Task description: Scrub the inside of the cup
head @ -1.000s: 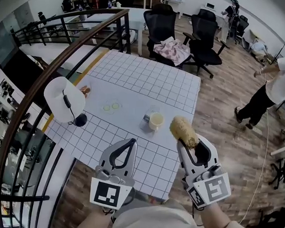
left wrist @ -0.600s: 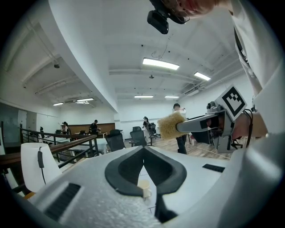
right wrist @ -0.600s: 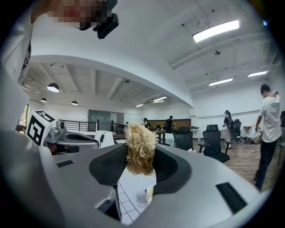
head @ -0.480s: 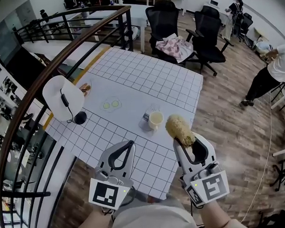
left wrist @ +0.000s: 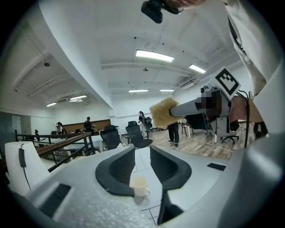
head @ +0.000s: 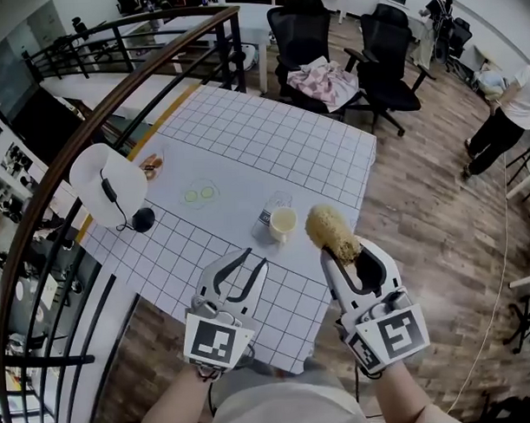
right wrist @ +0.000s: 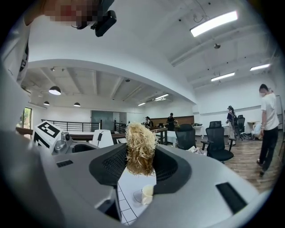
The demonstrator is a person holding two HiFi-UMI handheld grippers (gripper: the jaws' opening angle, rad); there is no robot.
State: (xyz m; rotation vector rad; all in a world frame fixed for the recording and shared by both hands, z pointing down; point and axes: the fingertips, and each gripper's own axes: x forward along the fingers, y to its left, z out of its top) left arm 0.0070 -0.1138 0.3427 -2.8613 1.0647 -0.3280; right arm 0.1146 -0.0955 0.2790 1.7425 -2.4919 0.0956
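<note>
Head view: cream cup [head: 284, 221] upright on gridded table [head: 271, 145], mouth up, close ahead of both grippers, just beside a clear glass [head: 277, 203]. Left gripper [head: 255, 257]: just opened partway, nothing between the pads, cup lined up in the gap but apart. Right gripper [head: 343, 251]: clamped on a loofah scrubber [head: 331, 230], tuft poking forward. Slide left forward until pads flank the cup, then squeeze low on the wall to stop tipping. Only then lower scrubber straight into the mouth and twist against the inner wall. Avoid nudging the glass.
</note>
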